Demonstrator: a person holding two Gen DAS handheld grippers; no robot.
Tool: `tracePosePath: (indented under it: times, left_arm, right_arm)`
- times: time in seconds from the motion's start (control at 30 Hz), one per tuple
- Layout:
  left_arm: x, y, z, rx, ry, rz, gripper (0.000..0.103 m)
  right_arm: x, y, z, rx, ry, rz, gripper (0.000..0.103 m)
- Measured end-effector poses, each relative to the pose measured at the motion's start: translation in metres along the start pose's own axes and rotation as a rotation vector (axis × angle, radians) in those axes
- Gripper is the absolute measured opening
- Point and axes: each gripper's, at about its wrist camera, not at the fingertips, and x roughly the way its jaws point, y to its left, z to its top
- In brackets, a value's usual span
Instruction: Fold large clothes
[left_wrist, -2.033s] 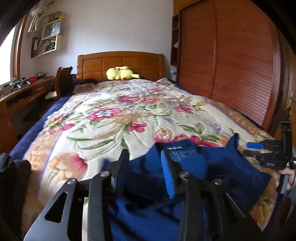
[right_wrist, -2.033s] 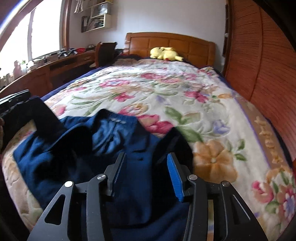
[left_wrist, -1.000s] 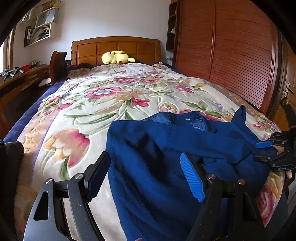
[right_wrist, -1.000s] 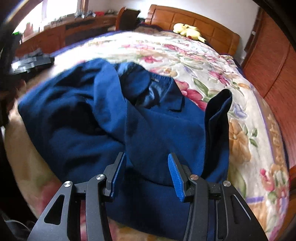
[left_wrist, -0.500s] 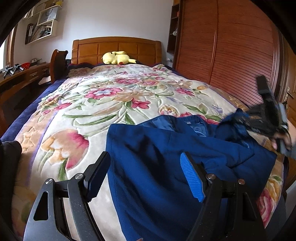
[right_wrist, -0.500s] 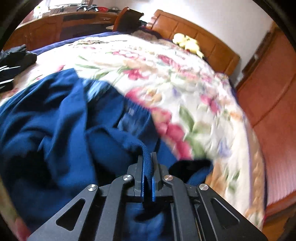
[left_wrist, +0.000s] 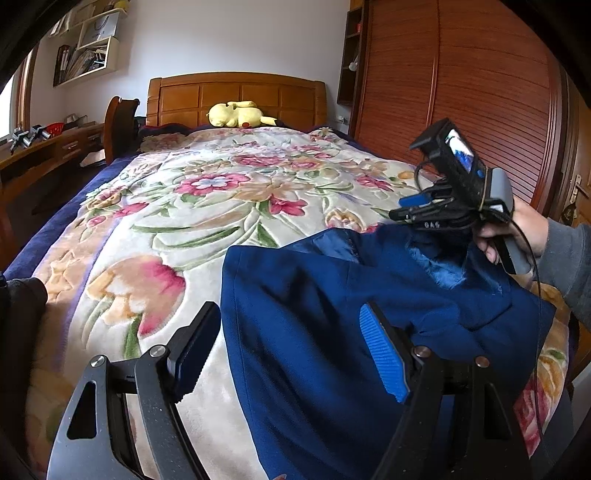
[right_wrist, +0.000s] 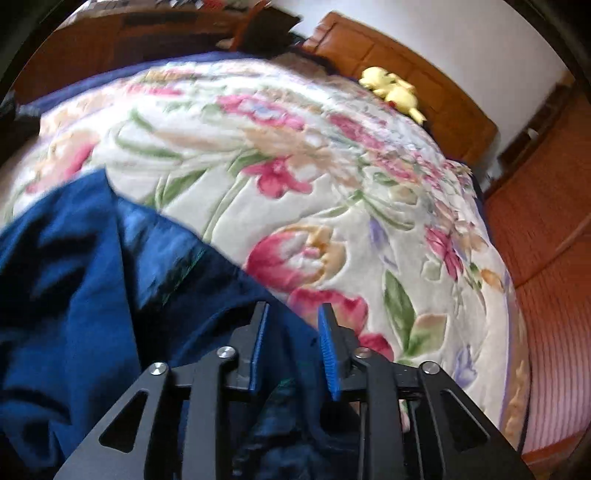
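A dark blue jacket lies crumpled on the near end of the floral bedspread. My left gripper hovers wide open over the jacket's left edge, touching nothing. In the left wrist view a hand holds my right gripper just above the jacket's far right part. In the right wrist view the right gripper has its jaws opening. The blue jacket lies below and between the blue pads, which do not press on it.
A yellow plush toy rests by the wooden headboard. A slatted wooden wardrobe lines the right side. A desk and a chair stand at the left. A dark garment lies at the near left edge.
The right gripper pinched a fold of the jacket, carried it up and across toward the bed's middle, and has now parted its jaws. The left gripper opened wide earlier and has since stayed still.
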Motion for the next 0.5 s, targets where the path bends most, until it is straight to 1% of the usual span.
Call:
tracePosePath:
  times: [0.07,0.13,0.23,0.33,0.5]
  left_arm:
    - [0.0,0.0,-0.001,0.0,0.0,-0.001,0.078]
    - [0.001,-0.001,0.0,0.001,0.001,-0.002,0.078]
    - [0.001,-0.002,0.0,0.001,0.0,-0.004,0.079]
    - [0.001,-0.003,0.0,0.002,0.0,-0.005,0.078]
    - [0.002,-0.005,-0.001,0.005,0.006,-0.005,0.078]
  right_arm:
    - [-0.009,-0.007,-0.002,0.044,-0.006,0.009,0.045]
    - [-0.022,-0.007,-0.009,0.081,-0.015,0.035,0.045]
    - [-0.037,-0.004,-0.026,0.123,-0.014,0.097,0.046]
    - [-0.047,0.007,-0.047,0.13,-0.005,0.165,0.046]
    - [-0.051,0.025,-0.08,0.126,0.031,0.229,0.047]
